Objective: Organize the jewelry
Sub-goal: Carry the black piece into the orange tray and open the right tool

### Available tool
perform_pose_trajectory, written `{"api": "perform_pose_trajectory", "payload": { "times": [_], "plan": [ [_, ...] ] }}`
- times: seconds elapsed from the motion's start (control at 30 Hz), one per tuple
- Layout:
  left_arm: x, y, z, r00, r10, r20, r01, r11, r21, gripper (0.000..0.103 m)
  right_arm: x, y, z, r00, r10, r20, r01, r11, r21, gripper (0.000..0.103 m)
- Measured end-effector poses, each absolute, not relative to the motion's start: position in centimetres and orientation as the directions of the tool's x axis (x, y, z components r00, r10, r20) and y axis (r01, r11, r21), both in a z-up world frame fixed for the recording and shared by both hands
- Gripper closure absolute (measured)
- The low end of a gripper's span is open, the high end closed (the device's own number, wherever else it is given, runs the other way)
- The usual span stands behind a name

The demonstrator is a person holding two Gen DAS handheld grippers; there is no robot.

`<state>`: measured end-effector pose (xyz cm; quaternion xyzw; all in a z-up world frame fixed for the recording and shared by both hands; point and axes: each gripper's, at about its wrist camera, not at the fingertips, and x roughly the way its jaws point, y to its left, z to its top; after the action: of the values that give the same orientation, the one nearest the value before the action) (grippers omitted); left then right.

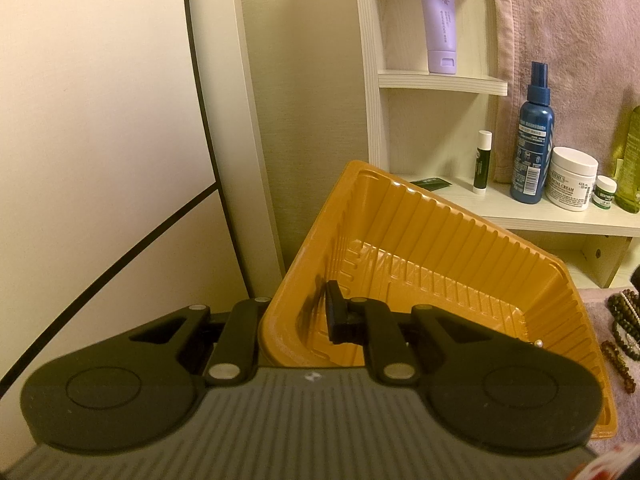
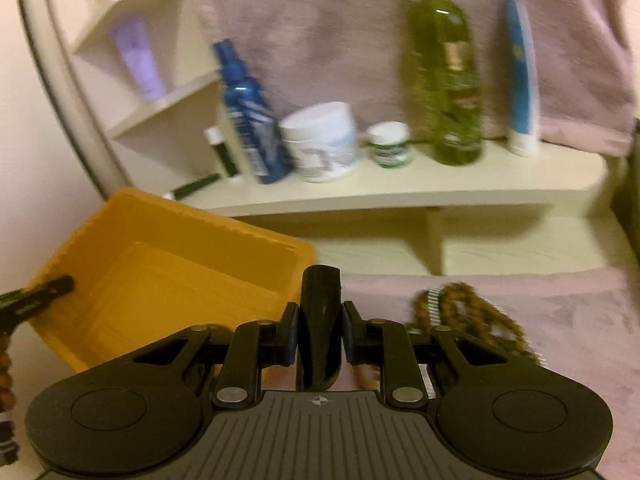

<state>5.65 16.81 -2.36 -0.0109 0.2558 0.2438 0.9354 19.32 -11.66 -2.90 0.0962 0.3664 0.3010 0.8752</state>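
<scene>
Ribbed orange plastic tray (image 1: 420,264), thin-walled and rectangular, tilted at center of the left wrist view, its near wall clamped by the left hand-held gripper (image 1: 296,312): 1 pad inside, the other outside the wall. Tiny pale bead (image 1: 539,343) against the tray's inner lower right corner. Strings of round brown beads (image 1: 624,320) heaped on soft pinkish cloth (image 1: 600,304) at the right edge.

In the right wrist view, right hand-held gripper (image 2: 320,336) clenched on a glossy black, tapered object (image 2: 320,320) standing upright between the pads; what it is, cannot tell. Beads just beyond at lower right, tray at lower left.

On the pale wooden shelf (image 1: 520,216) behind: blue spray bottle (image 1: 532,136), white cream jar (image 1: 572,178), lilac tube (image 1: 438,20) higher up.
</scene>
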Motion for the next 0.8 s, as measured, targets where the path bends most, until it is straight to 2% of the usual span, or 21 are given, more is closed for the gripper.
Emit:
{"api": "perform_pose_trajectory", "payload": {
  "times": [0.33, 0.8],
  "plan": [
    [5.7, 16.8, -2.4, 0.751, 0.448, -0.485, -0.461, 0.882, 0.101, 0.090, 18.6, -5.6, -2.3, 0.431, 0.717, -0.548, -0.564, 0.688, 0.456, 0.081],
    [5.7, 16.8, -2.3, 0.753, 0.442, -0.488, -0.456, 0.885, 0.097, 0.090, 19.1, 1.5, -4.8, 0.338, 0.724, -0.602, -0.593, 0.660, 0.461, 0.081]
  ]
}}
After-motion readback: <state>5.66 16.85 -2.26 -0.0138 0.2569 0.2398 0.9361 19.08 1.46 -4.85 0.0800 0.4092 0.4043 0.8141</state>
